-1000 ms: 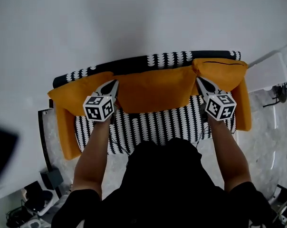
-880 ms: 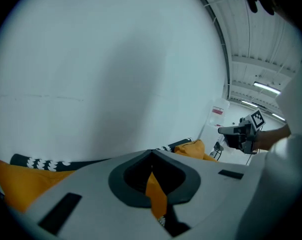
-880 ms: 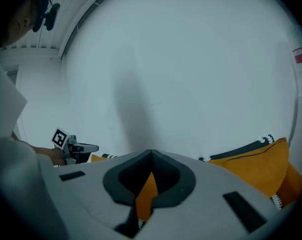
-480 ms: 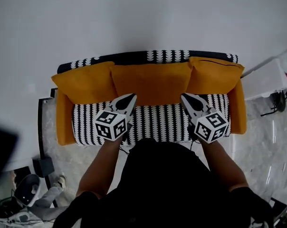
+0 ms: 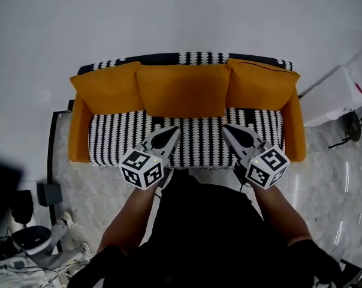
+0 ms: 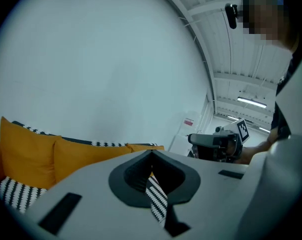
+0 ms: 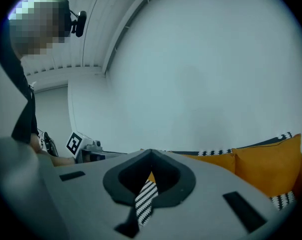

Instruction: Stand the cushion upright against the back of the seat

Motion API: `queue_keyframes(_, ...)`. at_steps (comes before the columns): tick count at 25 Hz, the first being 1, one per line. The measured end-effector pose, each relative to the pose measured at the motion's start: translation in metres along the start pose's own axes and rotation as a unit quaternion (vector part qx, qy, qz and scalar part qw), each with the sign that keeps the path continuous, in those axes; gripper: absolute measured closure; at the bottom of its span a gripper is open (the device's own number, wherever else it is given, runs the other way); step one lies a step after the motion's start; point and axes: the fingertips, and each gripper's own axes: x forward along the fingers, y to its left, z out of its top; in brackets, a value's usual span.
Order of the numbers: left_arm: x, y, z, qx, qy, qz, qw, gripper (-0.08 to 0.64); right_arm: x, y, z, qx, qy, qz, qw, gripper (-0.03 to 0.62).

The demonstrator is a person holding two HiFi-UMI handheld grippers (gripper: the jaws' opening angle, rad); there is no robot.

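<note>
The middle orange cushion (image 5: 182, 90) stands upright against the back of the black-and-white striped sofa (image 5: 187, 138), between two more orange cushions (image 5: 106, 87) (image 5: 260, 84). My left gripper (image 5: 171, 131) hangs shut over the seat's front half, empty and apart from the cushions. My right gripper (image 5: 227, 129) mirrors it, also shut and empty. In the left gripper view the cushions (image 6: 73, 155) line the sofa back at lower left. In the right gripper view they (image 7: 263, 166) show at lower right.
The sofa has orange arms (image 5: 79, 134) and stands against a white wall (image 5: 181, 17). A white unit (image 5: 334, 98) sits at the right, equipment (image 5: 25, 242) on the marble floor at lower left. The person's dark torso (image 5: 208, 233) fills the bottom of the head view.
Both grippers let go of the middle cushion and pulled back toward the person, off the cushion row to the front of the seat. The cushion stays upright.
</note>
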Motion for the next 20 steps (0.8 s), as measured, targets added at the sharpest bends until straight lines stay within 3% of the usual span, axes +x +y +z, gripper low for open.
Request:
queue_keyframes(5,-0.026,-0.054,-0.013,0.016,-0.015,0.018,0.9996,0.545,-0.049,0.012,-0.026,0.005,0.003,-0.005,1.000,0.556)
queue_keyframes(9,-0.050,-0.081,-0.018,0.028,-0.002,0.024,0.9993,0.543,-0.074,0.024,-0.027,0.024,-0.004,-0.010,1.000,0.556)
queue_keyframes(16,-0.072,-0.098,-0.014,0.026,-0.003,0.027,0.9993,0.543,-0.093,0.055,-0.032,0.022,-0.001,-0.007,1.000,0.557)
queue_keyframes(20,-0.089,-0.105,-0.006,0.045,-0.008,0.021,0.9987,0.543,-0.092,0.071,-0.040,0.024,0.004,-0.011,1.000,0.556)
